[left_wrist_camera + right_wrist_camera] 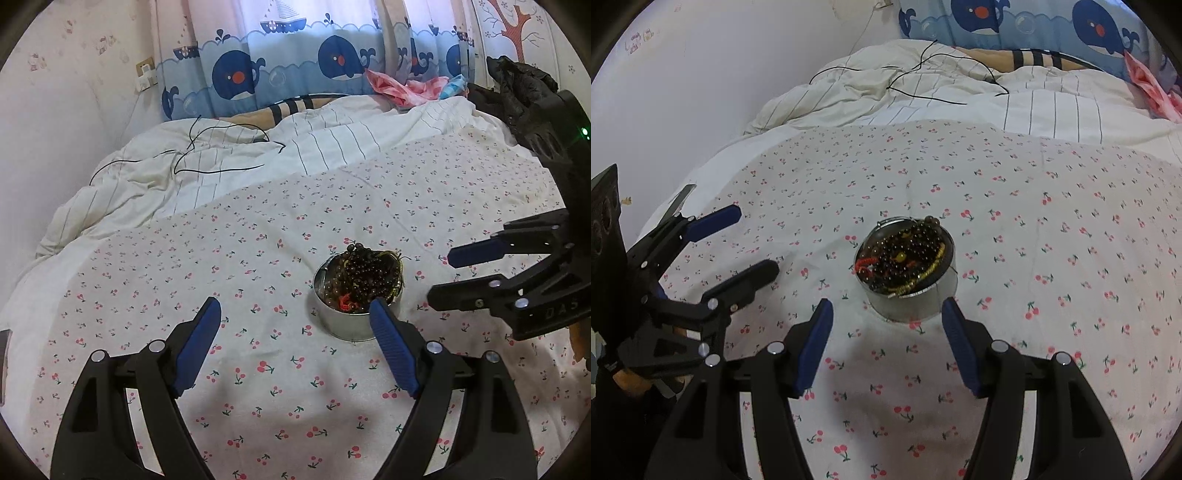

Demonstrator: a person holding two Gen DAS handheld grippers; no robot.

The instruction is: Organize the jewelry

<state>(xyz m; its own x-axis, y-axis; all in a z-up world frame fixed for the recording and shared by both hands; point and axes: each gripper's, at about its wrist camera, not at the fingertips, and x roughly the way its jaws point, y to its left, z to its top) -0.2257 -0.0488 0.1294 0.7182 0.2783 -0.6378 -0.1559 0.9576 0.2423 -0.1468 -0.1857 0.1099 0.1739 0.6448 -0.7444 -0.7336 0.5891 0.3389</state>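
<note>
Metal tin (pixel 345 317) of dark beads (pixel 364 275) sits on the cherry-print bedsheet (pixel 258 258); left claw (pixel 295 314) and right claw (pixel 886 312) hover beside it, both spread wide, grasping nothing.

A home bedroom, likely a child's. A bed fills the scene, spread with a cherry-print sheet (pixel 258 236), with a rumpled striped duvet (pixel 207 162) at its far side. Behind it hangs a whale-and-sailboat curtain (pixel 295 62); pale patterned wallpaper (pixel 74 55) covers the left wall.
</note>
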